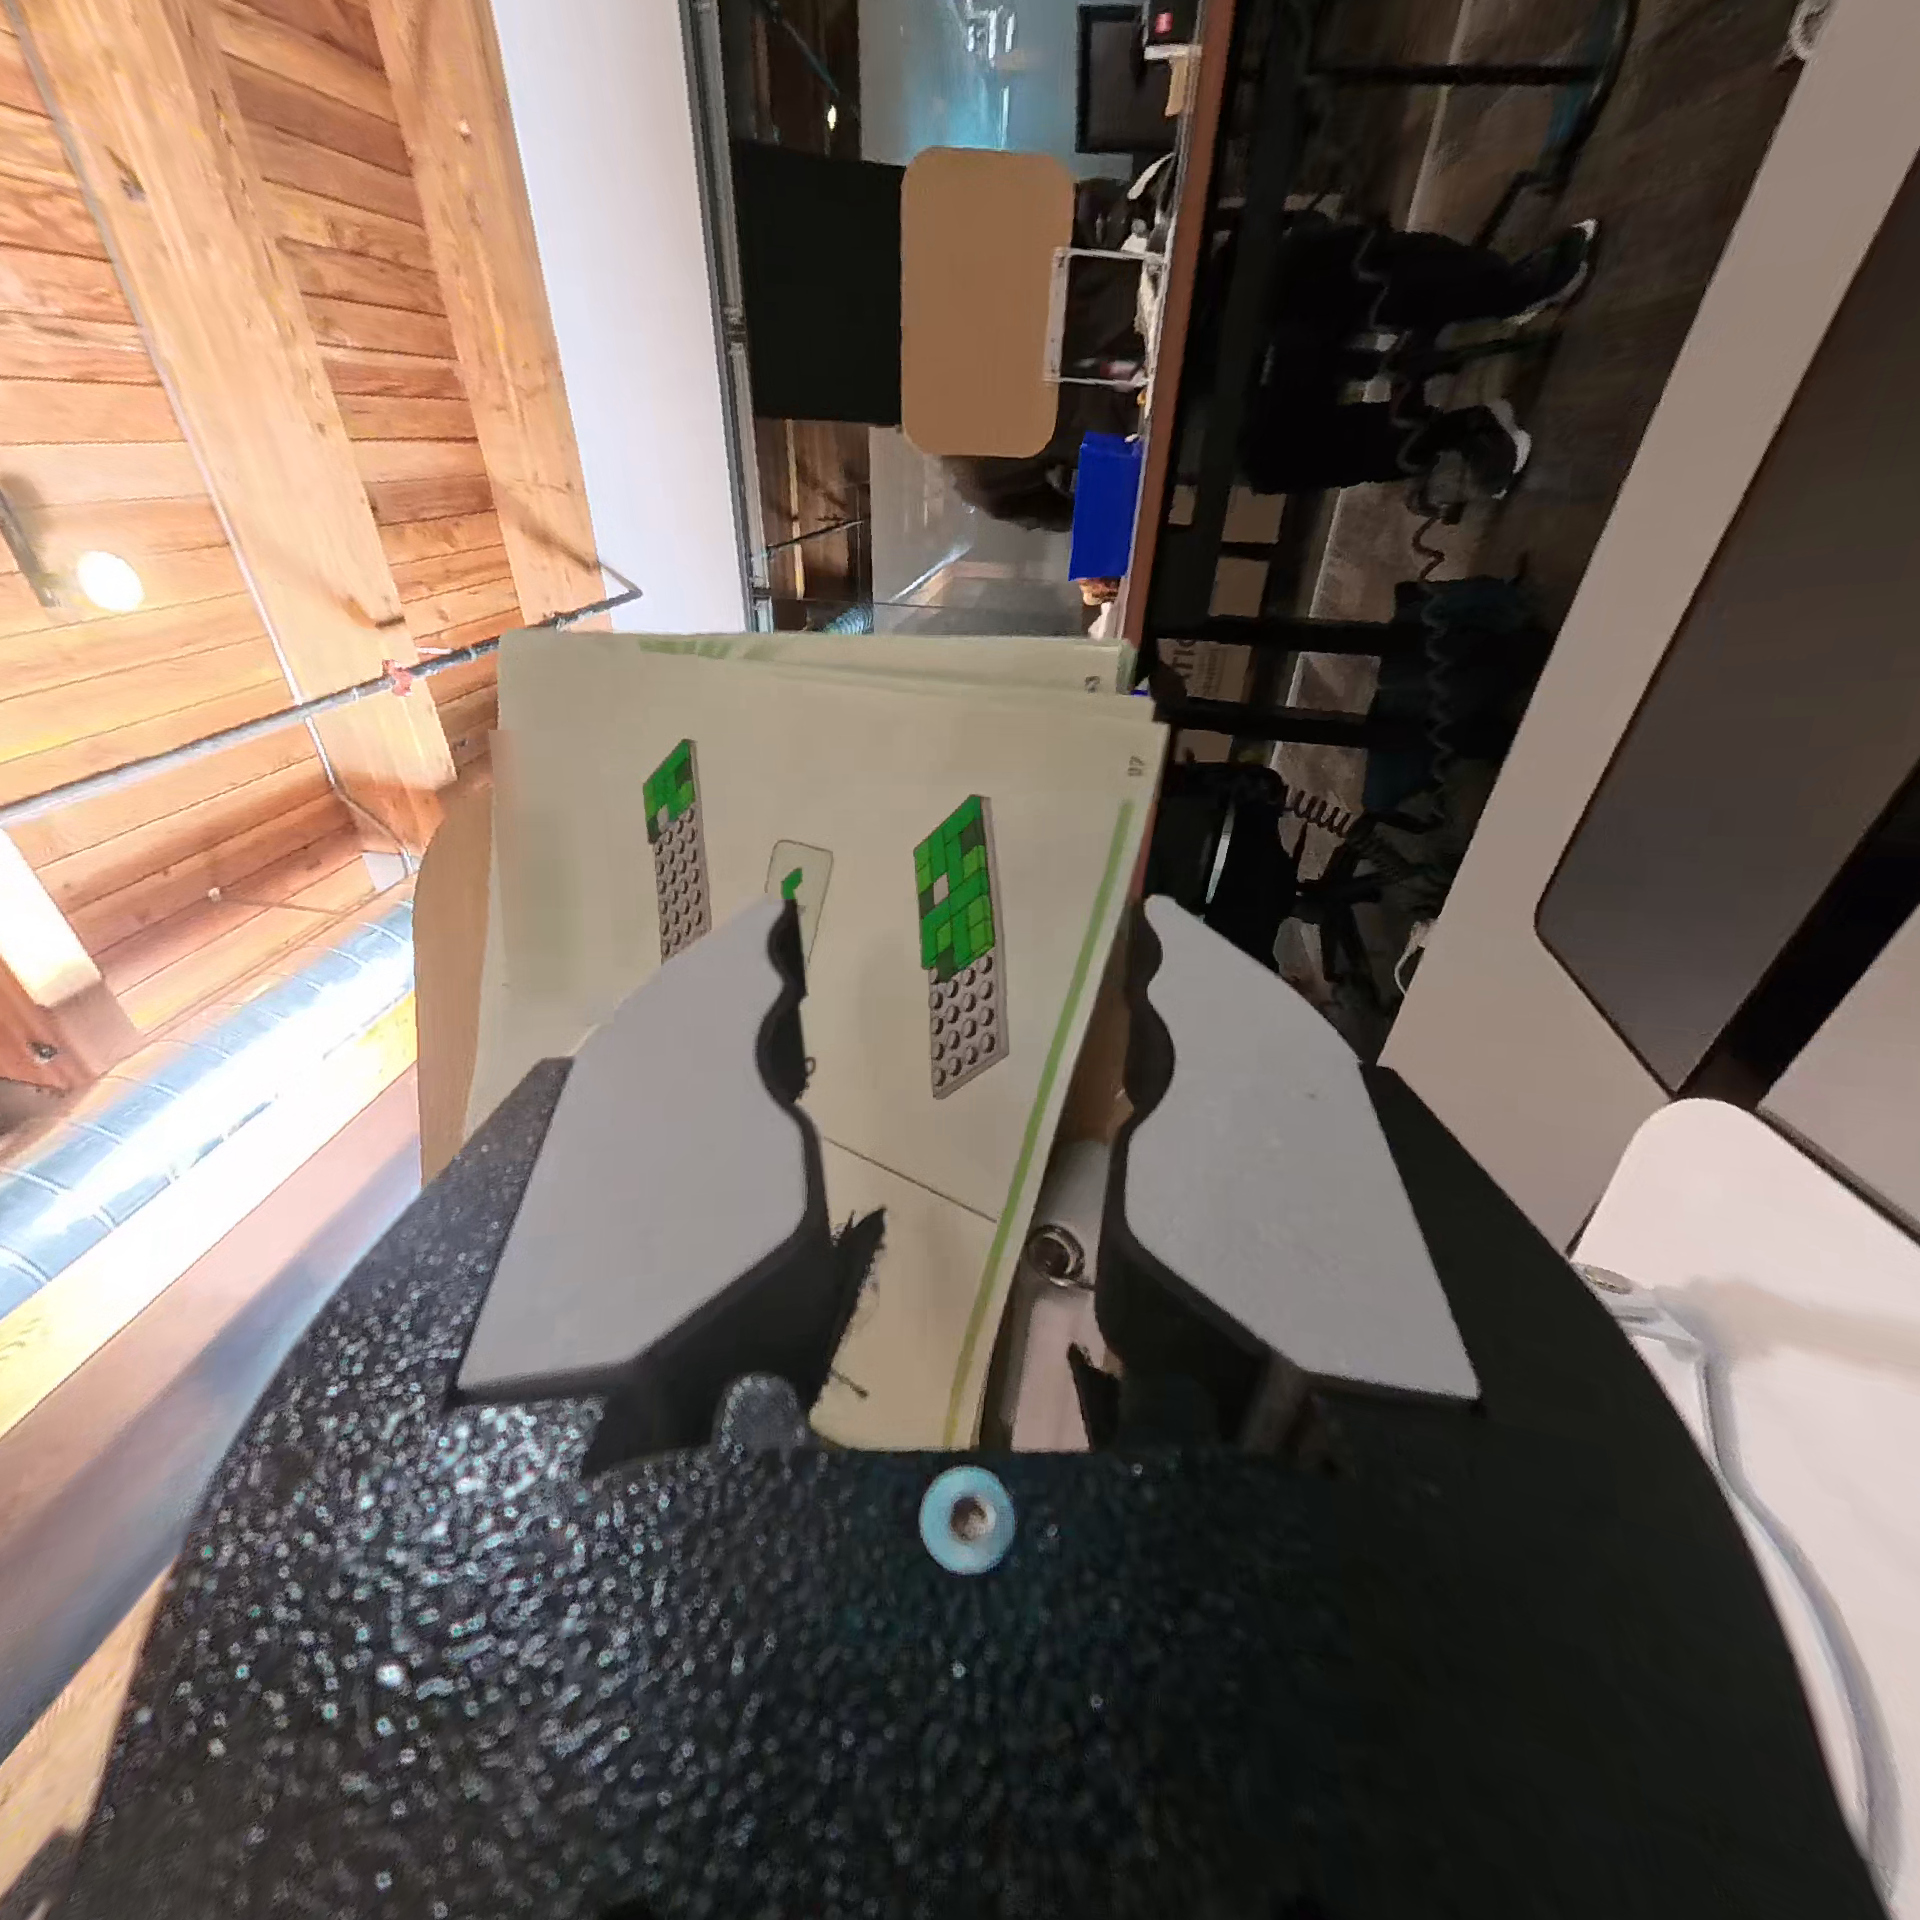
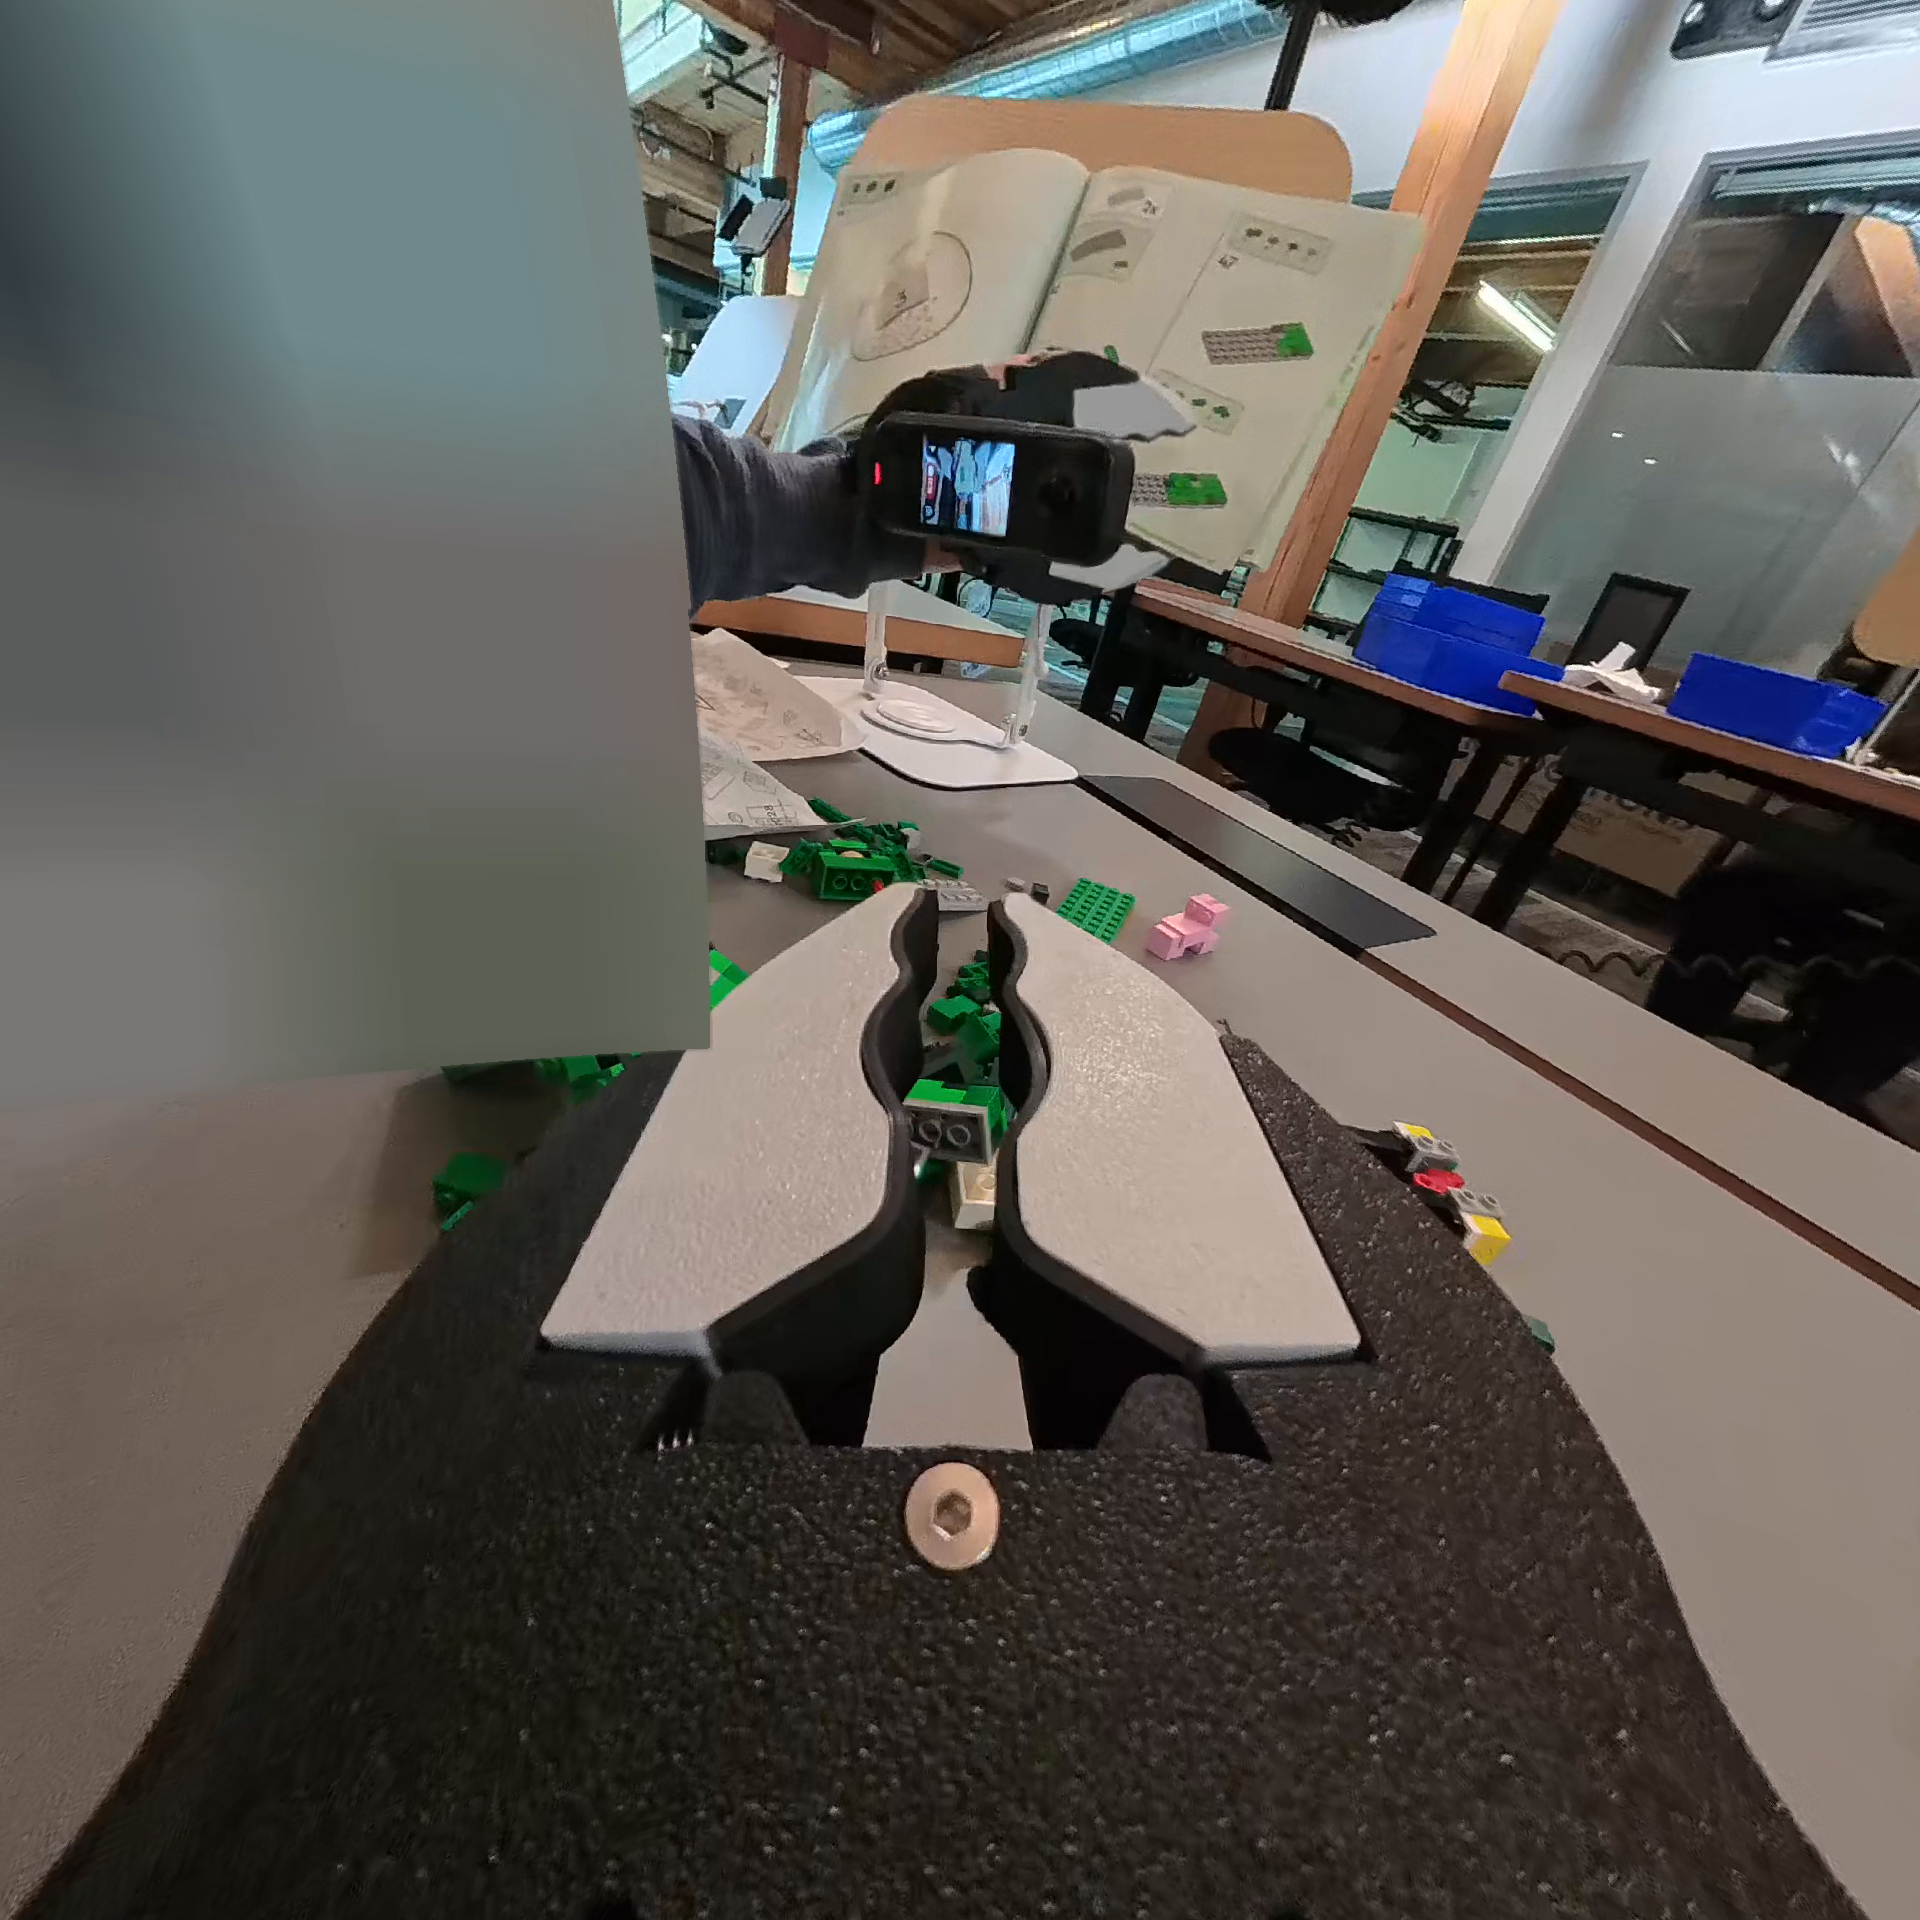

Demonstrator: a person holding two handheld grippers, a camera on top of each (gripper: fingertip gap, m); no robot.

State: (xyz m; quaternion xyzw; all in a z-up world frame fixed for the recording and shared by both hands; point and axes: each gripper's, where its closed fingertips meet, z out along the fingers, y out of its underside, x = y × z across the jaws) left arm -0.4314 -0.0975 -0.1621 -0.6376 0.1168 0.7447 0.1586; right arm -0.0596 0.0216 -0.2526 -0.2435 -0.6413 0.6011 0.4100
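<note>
- Left wrist view: your left gripper [image 1: 971, 935] is turned on its side, its two grey fingers [image 1: 665, 1122] spread wide with nothing between them.
- Through that gap you see the instruction booklet [image 1: 831, 821], open at a page with drawings of grey studded plates partly covered in green. Whether the fingertips touch the paper, you cannot tell from this view.
- Behind the booklet is a tan board [image 1: 452, 997], and at the right edge a white stand base [image 1: 1766, 1299].
- Right wrist view: your right gripper [image 2: 961, 914] points low over the grey table [image 2: 1507, 1091], its fingers nearly pressed together with only a narrow gap at the tips.
- In the wider hollow between them a dark grey two-stud brick [image 2: 948, 1132] shows, with green bricks [image 2: 971, 1023] around it and a cream brick [image 2: 975, 1195] just below. You cannot tell whether the fingers pinch the grey brick or it simply lies on the table under them.
- More green pieces [image 2: 852, 868] lie ahead, with a green studded plate [image 2: 1096, 909] and a pink brick pig [image 2: 1190, 927] beside it.
- Farther off, the same view shows your left gripper [image 2: 1169, 488] raised at the open booklet [image 2: 1226, 301] on its white stand [image 2: 966, 738], held by a gloved hand [image 2: 914, 405].
- To the right of your tool sits a small row of grey, red and yellow bricks [image 2: 1455, 1190].
- Blue bins [image 2: 1455, 639] stand on the far tables.
</note>
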